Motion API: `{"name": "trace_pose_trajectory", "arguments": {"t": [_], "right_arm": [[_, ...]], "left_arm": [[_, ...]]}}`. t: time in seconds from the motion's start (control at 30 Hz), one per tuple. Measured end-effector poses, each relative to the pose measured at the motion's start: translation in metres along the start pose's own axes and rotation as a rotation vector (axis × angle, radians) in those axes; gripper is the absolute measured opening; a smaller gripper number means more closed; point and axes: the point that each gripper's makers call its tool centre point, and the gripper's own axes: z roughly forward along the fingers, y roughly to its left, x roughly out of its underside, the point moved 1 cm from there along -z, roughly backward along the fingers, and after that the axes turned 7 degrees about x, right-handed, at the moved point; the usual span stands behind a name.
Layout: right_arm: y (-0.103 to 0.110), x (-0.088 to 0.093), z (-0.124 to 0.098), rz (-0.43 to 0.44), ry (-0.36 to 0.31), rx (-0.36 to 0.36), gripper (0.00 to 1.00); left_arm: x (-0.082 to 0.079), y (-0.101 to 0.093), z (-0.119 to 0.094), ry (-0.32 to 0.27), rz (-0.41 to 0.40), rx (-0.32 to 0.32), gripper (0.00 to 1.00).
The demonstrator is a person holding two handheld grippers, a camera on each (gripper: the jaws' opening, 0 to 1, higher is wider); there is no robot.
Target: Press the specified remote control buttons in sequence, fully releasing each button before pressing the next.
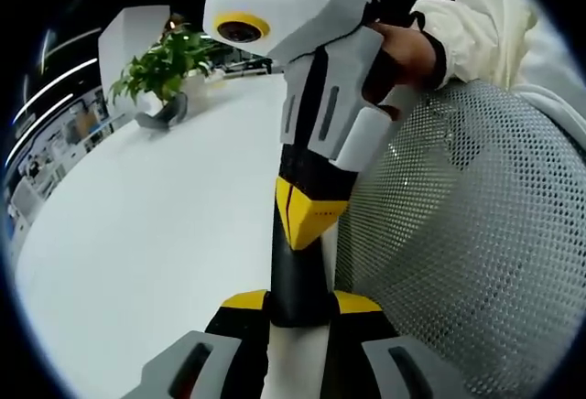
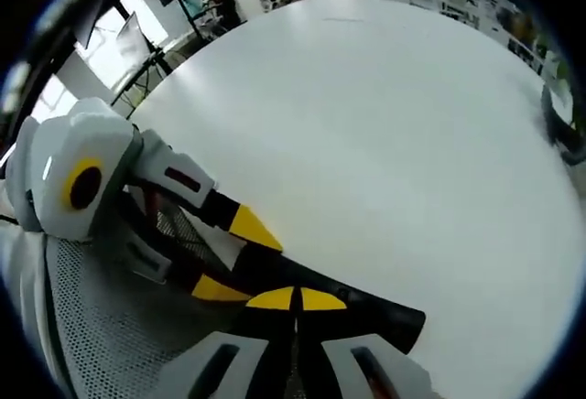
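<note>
Left gripper view: crossed claws (image 1: 302,303) gripping remote (image 1: 298,271).

An open office: a big white worktop (image 2: 385,143), a potted plant (image 1: 165,70), a mesh chair (image 1: 476,234), and monitors (image 2: 128,42) and desks behind

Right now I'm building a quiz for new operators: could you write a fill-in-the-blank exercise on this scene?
1. The remote control gripped between the left gripper's jaws is ___ in colour.
2. The right gripper, held in a person's hand, has its yellow-tipped jaws ___, with the tips at the remote control.
3. Toward the far side of the white table stands a potted ___.
4. The chair beside the table has a ___ back.

Missing words: black; shut; plant; mesh.
</note>
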Motion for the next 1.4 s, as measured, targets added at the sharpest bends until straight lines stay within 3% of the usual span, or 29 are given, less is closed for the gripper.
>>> {"name": "trace_pose_trajectory", "arguments": {"t": [0.17, 0.23, 0.33, 0.57, 0.73, 0.83, 0.93, 1.13, 1.23, 1.4], "right_arm": [[0.001, 0.0, 0.0, 0.009, 0.0, -0.004, 0.0], [0.002, 0.001, 0.001, -0.05, -0.002, 0.021, 0.0], [0.002, 0.001, 0.001, -0.056, -0.007, 0.029, 0.0], [-0.001, 0.0, -0.001, 0.027, 0.009, -0.015, 0.0], [-0.001, -0.006, -0.008, -0.05, -0.032, 0.036, 0.0], [-0.003, -0.017, -0.018, -0.074, -0.101, 0.056, 0.0], [-0.009, -0.03, -0.039, -0.085, -0.216, 0.097, 0.0], [-0.018, -0.034, -0.08, -0.056, -0.38, 0.13, 0.0], [-0.029, -0.036, -0.1, -0.07, -0.47, 0.192, 0.0], [-0.037, -0.044, -0.118, -0.014, -0.623, 0.205, 0.17]], "left_arm": [[0.0, 0.0, 0.0, 0.0, -0.004, -0.002, 0.25], [0.0, 0.0, 0.0, 0.0, -0.007, -0.004, 0.25], [0.0, 0.0, 0.0, 0.002, -0.01, -0.007, 0.25], [-0.002, -0.001, 0.001, 0.025, -0.027, -0.028, 0.25], [-0.001, -0.001, 0.001, 0.022, -0.04, -0.039, 0.25], [0.0, -0.001, 0.001, 0.022, -0.049, -0.049, 0.25], [0.0, 0.0, 0.001, 0.022, -0.064, -0.059, 0.25], [0.0, -0.002, 0.001, 0.03, -0.09, -0.087, 0.25], [0.001, -0.002, 0.0, 0.034, -0.106, -0.105, 0.25], [0.001, -0.001, 0.0, 0.036, -0.131, -0.128, 0.25]]}}
